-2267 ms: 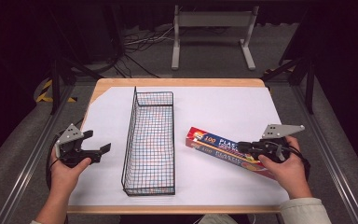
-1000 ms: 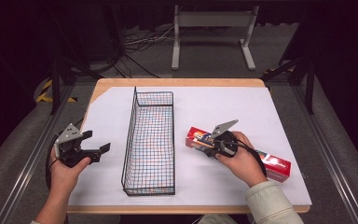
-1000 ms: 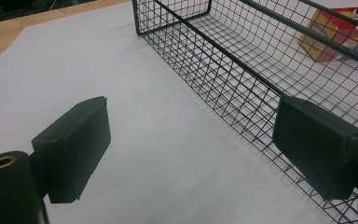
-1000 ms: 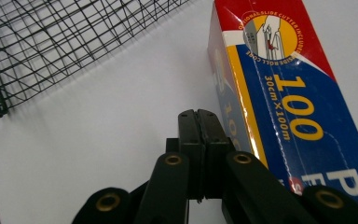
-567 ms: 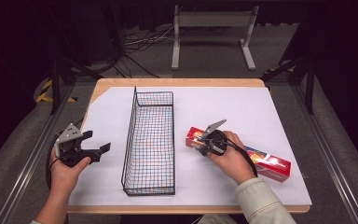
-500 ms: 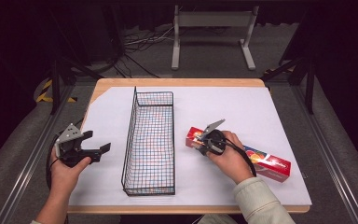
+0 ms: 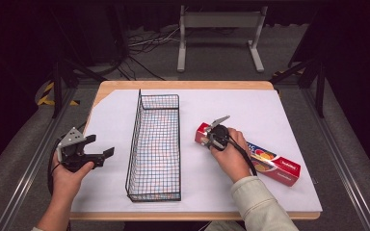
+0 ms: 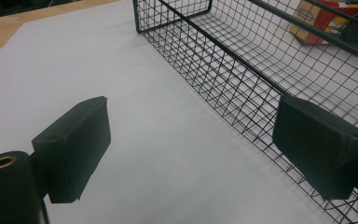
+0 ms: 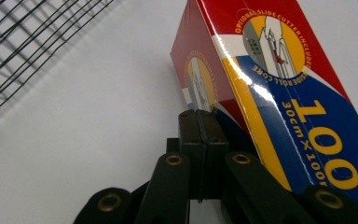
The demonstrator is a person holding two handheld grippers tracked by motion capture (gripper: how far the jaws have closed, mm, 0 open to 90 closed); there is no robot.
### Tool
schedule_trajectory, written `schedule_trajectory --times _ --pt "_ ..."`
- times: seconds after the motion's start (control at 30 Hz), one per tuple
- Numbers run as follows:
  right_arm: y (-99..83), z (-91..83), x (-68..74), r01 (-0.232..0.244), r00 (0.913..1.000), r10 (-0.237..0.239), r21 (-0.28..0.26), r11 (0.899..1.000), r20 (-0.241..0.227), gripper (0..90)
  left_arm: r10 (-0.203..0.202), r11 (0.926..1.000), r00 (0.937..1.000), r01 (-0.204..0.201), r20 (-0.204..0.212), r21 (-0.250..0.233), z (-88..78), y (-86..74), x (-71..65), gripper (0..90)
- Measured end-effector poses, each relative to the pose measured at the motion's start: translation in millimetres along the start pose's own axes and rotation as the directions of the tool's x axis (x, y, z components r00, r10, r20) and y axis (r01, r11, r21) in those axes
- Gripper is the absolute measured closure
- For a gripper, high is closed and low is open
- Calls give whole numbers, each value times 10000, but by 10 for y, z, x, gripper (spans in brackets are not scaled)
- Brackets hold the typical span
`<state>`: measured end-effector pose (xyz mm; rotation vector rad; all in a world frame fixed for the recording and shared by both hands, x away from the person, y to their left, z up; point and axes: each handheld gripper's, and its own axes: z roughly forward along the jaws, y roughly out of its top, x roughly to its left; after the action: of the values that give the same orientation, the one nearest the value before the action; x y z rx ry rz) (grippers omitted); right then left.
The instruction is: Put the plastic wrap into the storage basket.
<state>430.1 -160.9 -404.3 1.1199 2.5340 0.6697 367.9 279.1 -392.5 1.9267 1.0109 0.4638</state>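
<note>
- The box of plastic wrap (image 7: 270, 159) lies flat on the white sheet (image 7: 279, 115) that covers the worktop (image 7: 183, 85), right of the wire basket (image 7: 155, 144) and slanted, its near end pointing toward the basket and its far end toward the sheet's right edge.
- A strip of bare sheet lies between the box's left end and the basket's right wall; more free sheet lies beyond the box toward the far edge.
- The right gripper (image 7: 211, 139) sits at the box's left end, its jaws pressed together with nothing between them; in the right gripper view the closed tips (image 9: 202, 122) are right against the lower corner of the box's end face.
- The box is long, red at the ends, with a blue and yellow panel and a large "100" in yellow.
- The left gripper (image 7: 98, 150) hovers over the sheet left of the basket, jaws wide apart and empty, aimed at the basket's left wall.
</note>
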Motion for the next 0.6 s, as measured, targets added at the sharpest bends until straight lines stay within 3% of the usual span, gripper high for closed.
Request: schedule_trajectory --times 0.47,0.6 --pt "132 81 -226 -872 9934 889 -264 9958 723 900 -69 10000 10000 69 -4 -30 3 -6 10 121" --pt "156 132 -297 -1311 9844 1357 -473 9902 1123 900 -117 9999 9999 117 23 -27 6 -9 16 120"
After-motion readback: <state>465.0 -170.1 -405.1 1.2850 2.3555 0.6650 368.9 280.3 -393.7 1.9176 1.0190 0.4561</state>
